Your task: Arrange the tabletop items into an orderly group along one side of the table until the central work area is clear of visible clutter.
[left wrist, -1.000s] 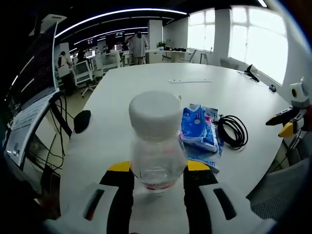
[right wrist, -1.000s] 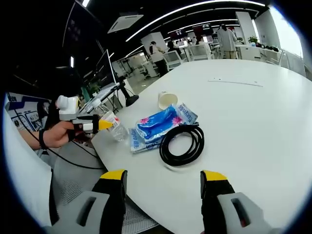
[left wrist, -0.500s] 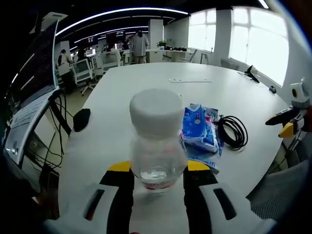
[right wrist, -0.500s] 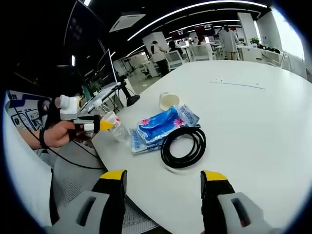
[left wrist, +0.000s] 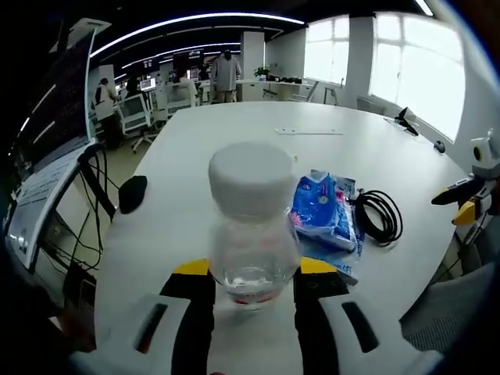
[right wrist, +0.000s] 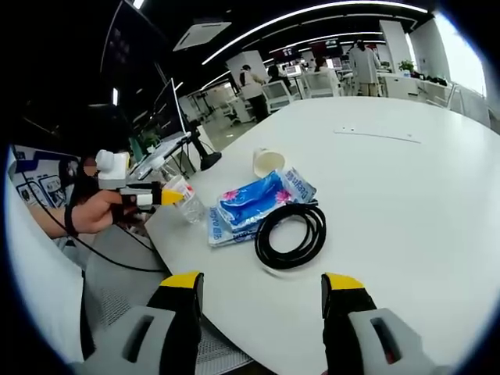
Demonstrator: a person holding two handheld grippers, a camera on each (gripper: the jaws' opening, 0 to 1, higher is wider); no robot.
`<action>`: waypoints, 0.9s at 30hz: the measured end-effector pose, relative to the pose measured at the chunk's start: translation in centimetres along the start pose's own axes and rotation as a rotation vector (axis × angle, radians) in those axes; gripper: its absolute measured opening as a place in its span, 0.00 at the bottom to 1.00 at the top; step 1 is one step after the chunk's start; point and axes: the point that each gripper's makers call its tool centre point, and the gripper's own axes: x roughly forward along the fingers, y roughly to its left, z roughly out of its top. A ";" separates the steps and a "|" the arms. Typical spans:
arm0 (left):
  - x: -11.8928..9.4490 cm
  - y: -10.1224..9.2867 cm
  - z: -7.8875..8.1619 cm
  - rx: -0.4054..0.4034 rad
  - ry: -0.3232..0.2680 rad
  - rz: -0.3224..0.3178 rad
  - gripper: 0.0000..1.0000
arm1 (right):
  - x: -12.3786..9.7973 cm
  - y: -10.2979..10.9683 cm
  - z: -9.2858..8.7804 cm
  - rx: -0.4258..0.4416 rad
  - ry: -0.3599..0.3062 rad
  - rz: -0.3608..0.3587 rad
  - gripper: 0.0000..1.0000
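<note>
left gripper (left wrist: 251,269) is pinching the little clear bottle (left wrist: 253,226) with the white cap, both jaws snug on its sides, right at the table (left wrist: 234,133) edge. since a second ago the blue packet (left wrist: 323,209) and the black cable coil (left wrist: 380,218) have slid a touch sideways in the left gripper view, so the hand has crept a bit, and in the right gripper view the bottle sits slightly closer to the packet. looks like it's being nudged into the group, nothing let go yet.

right gripper (right wrist: 262,305) hangs off the table edge near the cable coil, jaws spread, holding nothing. a paper cup (right wrist: 268,162) sits just behind the packet.

hard to tell if the bottle's base touches the table, the jaws hide it. the packet's print is unreadable.
</note>
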 end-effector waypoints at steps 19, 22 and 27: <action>2.4 2.8 2.1 -0.046 -0.011 0.046 0.38 | -0.4 -0.3 0.0 0.009 0.006 -0.023 0.63; 2.8 3.3 2.5 -0.055 -0.013 0.055 0.38 | -0.4 -0.3 0.0 0.010 0.008 -0.025 0.63; 3.4 4.2 3.2 -0.077 -0.015 0.070 0.38 | -0.3 -0.2 0.1 0.009 0.012 -0.027 0.63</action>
